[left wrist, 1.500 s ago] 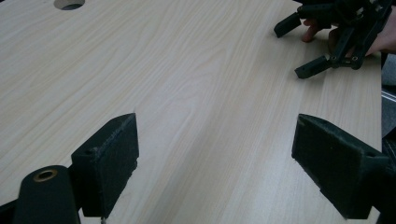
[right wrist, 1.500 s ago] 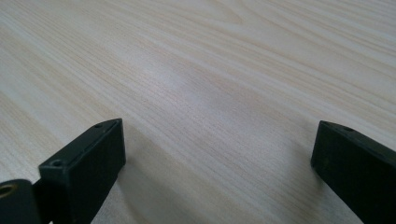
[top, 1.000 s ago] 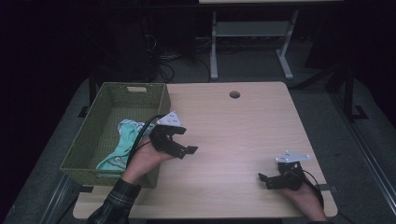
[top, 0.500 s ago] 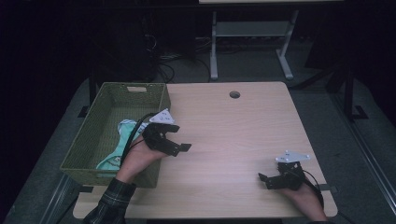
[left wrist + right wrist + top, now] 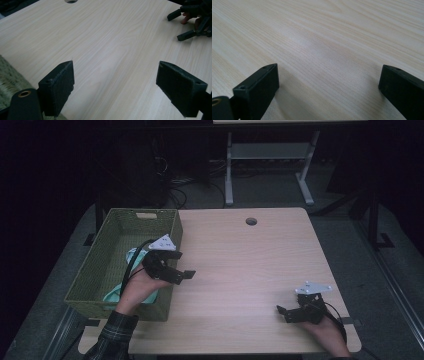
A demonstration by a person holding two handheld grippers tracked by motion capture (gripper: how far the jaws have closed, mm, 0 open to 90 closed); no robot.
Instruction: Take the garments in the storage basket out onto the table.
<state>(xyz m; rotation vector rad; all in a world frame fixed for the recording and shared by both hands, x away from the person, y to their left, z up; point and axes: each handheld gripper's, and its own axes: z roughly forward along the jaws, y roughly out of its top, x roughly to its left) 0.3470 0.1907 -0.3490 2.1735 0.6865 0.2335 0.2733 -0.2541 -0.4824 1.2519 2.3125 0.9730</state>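
Left tool (image 5: pixel 182 265): jaws spread, nothing between them, held above the basket's right wall and pointing out over the surface.
Right tool (image 5: pixel 284 313): jaws spread and empty, low over the surface's near right corner.
Basket (image 5: pixel 102 265): green, woven, at the left edge of the surface (image 5: pixel 250 270).
Cloth (image 5: pixel 131 257): pale teal, lying inside the basket, just under the left hand (image 5: pixel 137 287).
Hole (image 5: pixel 251 221): small, round, near the surface's far edge.

My left gripper (image 5: pixel 177 265) is black with blocky, felt-edged jaws, a grey three-cornered plate (small dark holes in it) and a black cable. My right gripper (image 5: pixel 286 312) matches. My left sleeve (image 5: pixel 114 336) is dark plaid.
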